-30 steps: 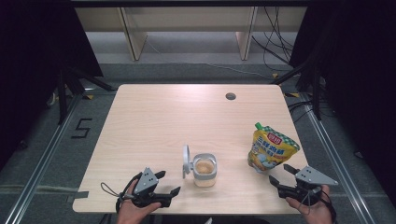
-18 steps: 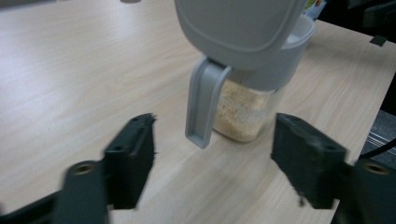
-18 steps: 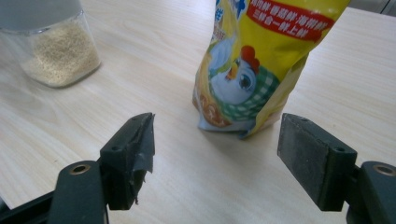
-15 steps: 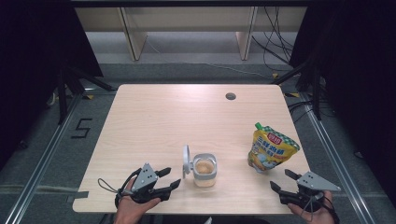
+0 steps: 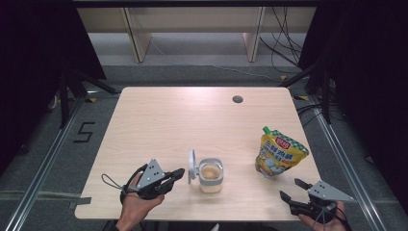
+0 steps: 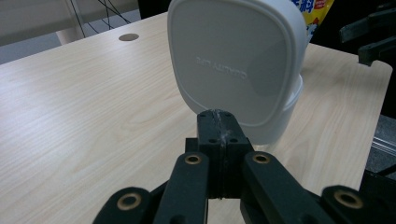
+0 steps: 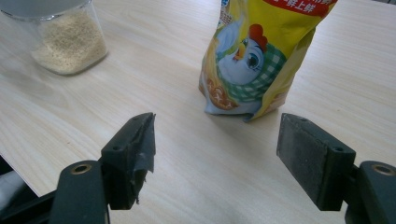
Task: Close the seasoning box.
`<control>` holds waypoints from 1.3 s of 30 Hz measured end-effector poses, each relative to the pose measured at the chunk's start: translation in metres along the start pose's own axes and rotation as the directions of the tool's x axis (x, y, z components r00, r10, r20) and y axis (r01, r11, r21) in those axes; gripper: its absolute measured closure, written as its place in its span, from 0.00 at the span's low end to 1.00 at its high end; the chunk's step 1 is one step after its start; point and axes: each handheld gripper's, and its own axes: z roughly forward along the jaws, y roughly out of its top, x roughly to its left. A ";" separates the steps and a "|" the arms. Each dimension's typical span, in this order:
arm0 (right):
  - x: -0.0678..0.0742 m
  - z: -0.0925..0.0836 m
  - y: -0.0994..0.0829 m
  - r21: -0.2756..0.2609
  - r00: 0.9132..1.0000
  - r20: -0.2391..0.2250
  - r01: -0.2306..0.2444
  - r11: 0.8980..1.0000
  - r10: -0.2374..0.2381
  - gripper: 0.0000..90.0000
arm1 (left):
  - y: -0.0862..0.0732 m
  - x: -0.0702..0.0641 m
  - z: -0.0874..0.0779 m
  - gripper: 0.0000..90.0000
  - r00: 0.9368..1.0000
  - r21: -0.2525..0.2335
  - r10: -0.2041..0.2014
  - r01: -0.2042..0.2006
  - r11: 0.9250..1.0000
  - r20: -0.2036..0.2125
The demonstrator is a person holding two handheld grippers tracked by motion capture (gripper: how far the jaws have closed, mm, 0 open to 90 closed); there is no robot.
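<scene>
Since the earlier frame the left claw (image 5: pixel 179 173) has been closing and is now pressed together with nothing between its jaws; earlier it was spread. It has also lifted a little and points at the jar. The right claw (image 5: pixel 294 189) sits about where it was, jaws spread wide and holding nothing. The jar (image 5: pixel 210 175) of pale grains stands near the front edge of the worktop (image 5: pixel 183 120), its white lid (image 5: pixel 192 166) flipped up on the left side. From the left gripper view the closed tips sit just in front of that lid (image 6: pixel 233 60); contact cannot be told. The yellow pouch (image 5: pixel 278 156) stands upright right of the jar, just ahead of the right claw, apart from it (image 7: pixel 261 56).
</scene>
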 end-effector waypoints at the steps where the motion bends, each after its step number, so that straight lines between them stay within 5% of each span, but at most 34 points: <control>1: 0.000 0.000 0.000 0.003 1.000 0.001 -0.003 1.000 0.003 0.32 | 0.001 0.000 0.002 0.99 1.000 -0.004 0.004 -0.004 1.000 0.006; 6: 0.003 -0.001 -0.001 0.007 0.998 -0.014 -0.064 0.998 0.064 0.32 | 0.007 -0.003 0.007 0.99 1.000 0.005 0.009 -0.009 1.000 0.015; 8: 0.000 0.000 -0.001 0.001 0.999 -0.015 -0.030 1.000 0.030 0.32 | 0.011 -0.004 0.009 0.99 1.000 0.009 0.008 -0.008 1.000 0.020; 11: 0.004 0.000 0.000 0.010 0.999 -0.015 -0.051 0.999 0.051 0.32 | 0.014 -0.006 0.013 0.99 0.999 0.006 0.026 -0.027 1.000 0.036; 12: 0.001 0.000 0.000 0.000 1.000 -0.012 -0.014 1.000 0.014 0.32 | 0.015 -0.007 0.013 0.99 0.999 0.013 0.031 -0.031 0.999 0.035; 21: 0.004 -0.001 0.000 0.013 0.998 -0.020 -0.060 0.998 0.060 0.32 | 0.016 -0.006 0.016 0.99 0.999 0.015 0.033 -0.033 0.999 0.028; 27: 0.002 -0.001 0.000 0.001 0.999 -0.020 -0.029 1.000 0.029 0.32 | 0.016 -0.010 0.026 0.99 0.999 0.003 0.030 -0.030 1.000 0.029; 31: 0.002 -0.001 0.000 0.006 0.999 -0.022 -0.033 0.999 0.034 0.32 | 0.021 -0.012 0.029 0.98 0.997 -0.004 0.063 -0.063 0.998 0.054; 39: 0.002 -0.002 0.000 0.005 0.999 -0.022 -0.033 0.999 0.034 0.32 | 0.022 -0.013 0.021 0.94 0.998 -0.027 0.032 -0.031 0.999 0.049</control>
